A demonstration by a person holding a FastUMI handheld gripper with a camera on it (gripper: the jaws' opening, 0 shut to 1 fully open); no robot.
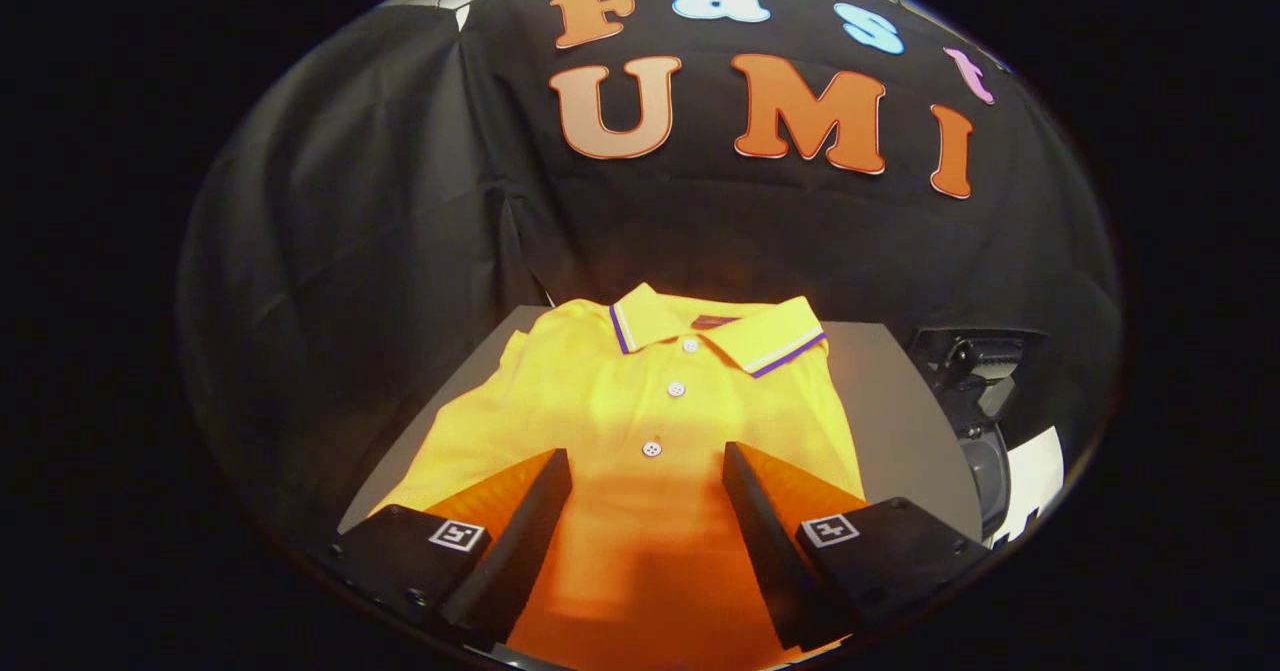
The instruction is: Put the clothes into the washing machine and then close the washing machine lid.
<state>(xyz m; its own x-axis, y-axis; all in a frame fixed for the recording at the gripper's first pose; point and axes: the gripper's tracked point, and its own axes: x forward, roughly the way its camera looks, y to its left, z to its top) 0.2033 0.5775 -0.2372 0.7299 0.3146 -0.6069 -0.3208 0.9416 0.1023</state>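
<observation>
My tongs point(647, 456) are open, fingers spread wide above a yellow polo shirt point(640, 401), gripping nothing; shirt lies flat on a grey table point(890, 391), collar point(715, 336) at the far end, button strip running between my fingers; one white button point(652, 448) sits right between the fingertips; a dark machine part point(975, 371) stands beyond the table's right edge; can't tell what it is.

Grey table point(890, 401) w/ flat matte top, set against the black cloth wall. 1 yellow polo shirt point(610, 401) lies spread on it, front up, collar toward the wall, 3 white buttons down the placket, purple-striped collar edge. Shirt covers most of the top; bare strip on the side by the dark machine.

Gripper point(648, 476) fingers spread apart above the shirt.
</observation>
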